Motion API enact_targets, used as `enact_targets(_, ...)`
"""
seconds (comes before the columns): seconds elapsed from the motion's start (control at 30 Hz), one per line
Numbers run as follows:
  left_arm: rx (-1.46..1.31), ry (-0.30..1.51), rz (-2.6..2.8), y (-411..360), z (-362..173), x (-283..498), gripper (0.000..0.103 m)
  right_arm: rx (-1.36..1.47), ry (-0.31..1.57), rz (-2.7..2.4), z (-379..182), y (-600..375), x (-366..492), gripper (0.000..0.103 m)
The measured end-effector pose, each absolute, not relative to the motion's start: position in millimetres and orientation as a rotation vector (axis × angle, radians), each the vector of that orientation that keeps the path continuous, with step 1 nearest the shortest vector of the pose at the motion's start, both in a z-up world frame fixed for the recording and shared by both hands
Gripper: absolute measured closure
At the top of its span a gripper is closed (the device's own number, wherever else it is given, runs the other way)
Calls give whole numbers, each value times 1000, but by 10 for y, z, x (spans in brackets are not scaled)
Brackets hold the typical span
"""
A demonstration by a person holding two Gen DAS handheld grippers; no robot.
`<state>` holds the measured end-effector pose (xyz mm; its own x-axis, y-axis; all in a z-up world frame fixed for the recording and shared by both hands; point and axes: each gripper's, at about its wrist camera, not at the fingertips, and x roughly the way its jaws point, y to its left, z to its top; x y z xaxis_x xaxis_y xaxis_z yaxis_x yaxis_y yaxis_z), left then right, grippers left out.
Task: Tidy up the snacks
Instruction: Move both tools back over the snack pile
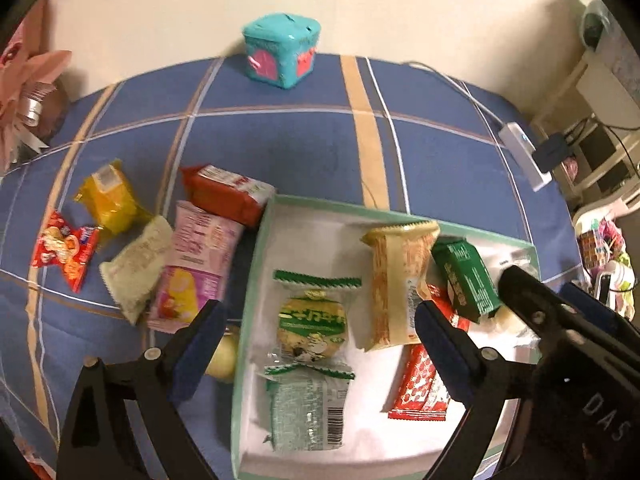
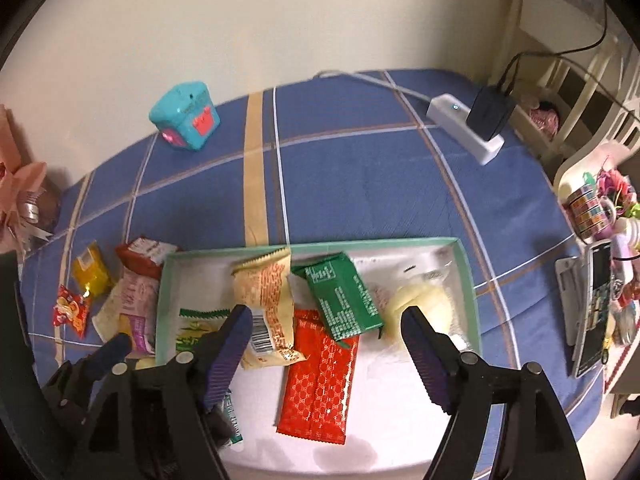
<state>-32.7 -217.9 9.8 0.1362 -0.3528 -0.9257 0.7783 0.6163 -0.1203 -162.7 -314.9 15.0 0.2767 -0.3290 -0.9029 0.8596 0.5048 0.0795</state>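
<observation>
1. The left claw (image 1: pixel 316 344) stands wide open above the left part of the pale green tray (image 1: pixel 250 280). Nothing is gripped between its blue pads; no pad touches a packet.
2. The right claw (image 2: pixel 326 334) is also open, somewhat less wide, over the middle of the tray, and it holds nothing.
3. Below the left claw in the tray lie a round cookie in a green-edged wrapper (image 1: pixel 314 316) and, nearer, a green-and-white packet (image 1: pixel 306 412).
4. Below the right claw lies a flat red packet (image 2: pixel 320 376); a beige cracker packet (image 2: pixel 268 296) and a dark green box (image 2: pixel 342 296) lie just beyond, overlapping it.
5. A pale yellow bun (image 2: pixel 422 306) sits in the right part of the tray.
6. To the left of the tray, on the blue plaid desk (image 1: pixel 300 148), are a red packet (image 1: pixel 228 192), a pink packet (image 1: pixel 196 260), a whitish packet (image 1: pixel 138 264), a yellow packet (image 1: pixel 110 196) and a small red candy bag (image 1: pixel 66 252).
7. A teal cube (image 1: pixel 282 54) stands at the far edge, well apart.
</observation>
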Motion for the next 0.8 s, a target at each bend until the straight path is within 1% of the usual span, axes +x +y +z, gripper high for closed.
enact_targets(0.17, 397, 1161, -771, -2020, 155, -177, 8, 650, 975, -893, 182, -3169, -1666, 23)
enact_targets(0.3, 387, 1134, -687, -1903, 119, -32, 8, 660, 1014, -893, 55, -3186, -1645, 23)
enact_targets(0.33, 387, 1126, -670, -1888, 106, -3, 7, 660, 1026, -890, 18, -3187, -1623, 21)
enact_targets(0.37, 387, 1119, -656, -1869, 96, 21, 4, 656, 1033, -890, -5, -3181, -1609, 14)
enact_targets(0.4, 387, 1115, -646, -1848, 95, 43, 2, 650, 1039, -893, -27, -3175, -1589, 10)
enact_targets(0.43, 386, 1112, -638, -1834, 95, 58, 0, 646, 1042, -896, -38, -3165, -1579, 1)
enact_targets(0.47, 380, 1111, -628, -1809, 91, 85, 0, 642, 1046, -899, -49, -3158, -1566, 0)
enact_targets(0.8, 356, 1123, -612, -1731, 82, 170, 0, 639, 1063, -914, -84, -3117, -1511, 0)
